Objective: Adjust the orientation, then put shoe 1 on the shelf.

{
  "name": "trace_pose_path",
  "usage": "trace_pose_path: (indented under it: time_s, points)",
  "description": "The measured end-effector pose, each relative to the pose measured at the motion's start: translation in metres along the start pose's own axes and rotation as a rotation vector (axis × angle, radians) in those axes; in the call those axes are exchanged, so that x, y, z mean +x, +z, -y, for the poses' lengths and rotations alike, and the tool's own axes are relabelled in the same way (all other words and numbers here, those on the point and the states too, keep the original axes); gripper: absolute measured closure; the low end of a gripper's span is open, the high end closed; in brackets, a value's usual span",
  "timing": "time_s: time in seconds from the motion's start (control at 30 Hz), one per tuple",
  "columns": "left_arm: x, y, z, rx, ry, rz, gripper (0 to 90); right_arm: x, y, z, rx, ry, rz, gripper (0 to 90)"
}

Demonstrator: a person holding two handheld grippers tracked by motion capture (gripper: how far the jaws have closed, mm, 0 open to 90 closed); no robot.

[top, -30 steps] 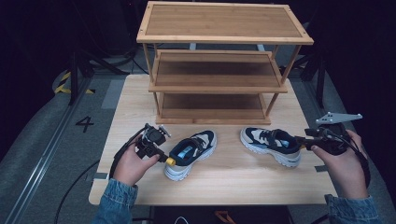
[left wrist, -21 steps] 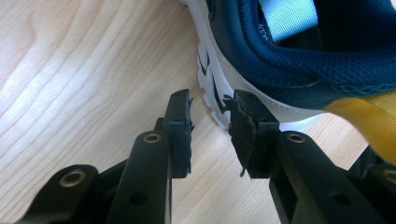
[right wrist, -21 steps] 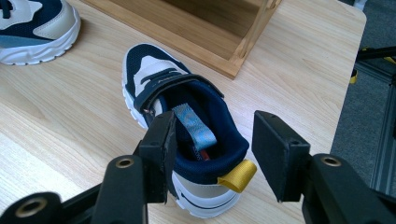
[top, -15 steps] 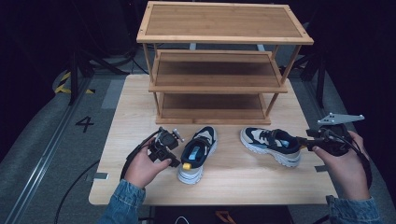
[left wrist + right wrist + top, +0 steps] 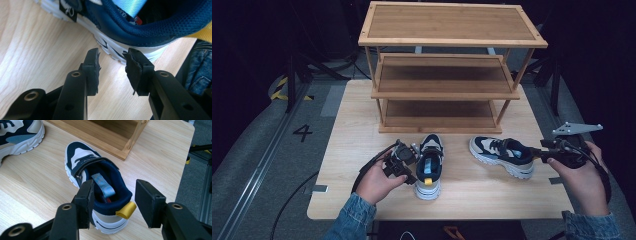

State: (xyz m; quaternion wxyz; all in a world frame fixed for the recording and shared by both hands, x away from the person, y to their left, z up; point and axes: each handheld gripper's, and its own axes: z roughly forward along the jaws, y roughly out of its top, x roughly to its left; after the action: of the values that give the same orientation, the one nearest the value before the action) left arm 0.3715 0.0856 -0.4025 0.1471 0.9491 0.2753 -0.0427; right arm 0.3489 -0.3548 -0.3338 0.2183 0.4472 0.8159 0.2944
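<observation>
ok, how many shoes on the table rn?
2. One shoe sits beside the left gripper, toe pointing at the rack. The other shoe lies to its right, heel at the right gripper. The rack's shelves look bare.

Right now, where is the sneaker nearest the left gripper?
In the high view, the left sneaker stands on the table's near half, toe toward the bamboo shoe rack, just right of the left gripper and left of the other sneaker.
</observation>
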Motion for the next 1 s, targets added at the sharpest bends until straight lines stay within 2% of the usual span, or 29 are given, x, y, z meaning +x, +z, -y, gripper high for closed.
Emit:
trace_pose_path:
  time_s: [0.13, 0.23, 0.33, 0.47, 0.6, 0.63, 0.77, 1.0]
  points:
    - [-0.005, 0.003, -0.005, -0.002, 0.019, 0.013, 61.6, 0.000, -0.001, 0.002, 0.002, 0.002, 0.003, 50.7]
    - [-0.006, 0.002, -0.007, 0.001, 0.028, 0.003, 58.8, -0.002, -0.002, 0.004, 0.003, 0.008, 0.004, 50.7]
    - [-0.005, -0.005, -0.004, -0.022, 0.006, 0.012, 55.9, -0.003, -0.002, 0.005, 0.004, 0.008, 0.006, 50.7]
    - [-0.005, -0.020, -0.002, -0.070, -0.012, -0.010, 51.0, -0.004, -0.001, 0.005, 0.011, 0.005, 0.007, 50.6]
    - [-0.014, -0.036, -0.003, -0.134, -0.005, -0.024, 46.9, -0.004, 0.000, 0.005, 0.020, -0.006, 0.017, 48.8]
    - [-0.014, -0.036, -0.003, -0.134, -0.005, -0.024, 45.7, -0.003, 0.000, 0.005, 0.020, -0.007, 0.019, 48.9]
    - [-0.026, -0.043, -0.009, -0.171, 0.027, -0.023, 42.9, -0.002, 0.001, 0.004, 0.022, -0.011, 0.014, 48.9]
    - [-0.044, -0.042, -0.020, -0.179, 0.088, 0.007, 41.9, -0.001, 0.003, 0.004, 0.030, -0.011, 0.011, 48.8]
